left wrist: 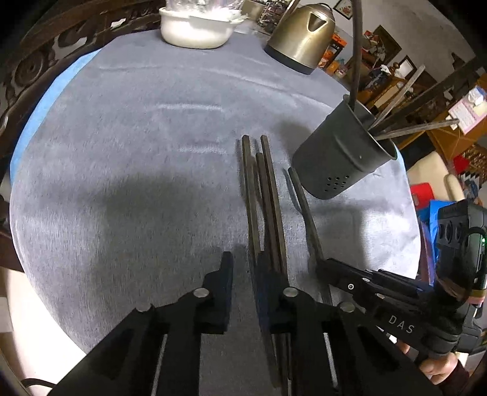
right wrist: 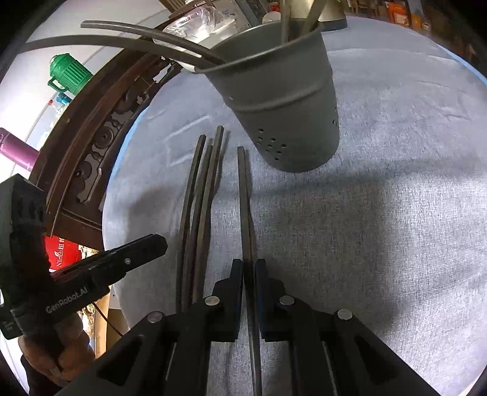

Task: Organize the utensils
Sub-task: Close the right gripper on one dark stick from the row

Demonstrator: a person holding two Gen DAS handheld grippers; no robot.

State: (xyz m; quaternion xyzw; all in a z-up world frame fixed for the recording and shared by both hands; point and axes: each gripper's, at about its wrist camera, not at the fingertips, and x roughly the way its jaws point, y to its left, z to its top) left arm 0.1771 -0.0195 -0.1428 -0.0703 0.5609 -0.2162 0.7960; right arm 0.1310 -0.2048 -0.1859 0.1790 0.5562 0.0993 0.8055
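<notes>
A dark grey utensil holder (left wrist: 344,152) (right wrist: 283,97) stands on the grey cloth with several chopsticks in it. Three dark chopsticks (left wrist: 264,195) (right wrist: 201,195) lie side by side on the cloth, and a single chopstick (left wrist: 304,210) (right wrist: 245,198) lies to their right. My left gripper (left wrist: 243,268) is open; its right finger sits over the near ends of the three chopsticks. My right gripper (right wrist: 249,268) is shut on the single chopstick near its low end, which lies on or just above the cloth. The right gripper (left wrist: 359,280) also shows in the left wrist view.
A white bowl (left wrist: 194,27) and a metal kettle (left wrist: 301,36) stand at the far side of the round table. A carved wooden chair back (right wrist: 100,146) is at the table's left edge. The left gripper (right wrist: 134,252) shows low left in the right wrist view.
</notes>
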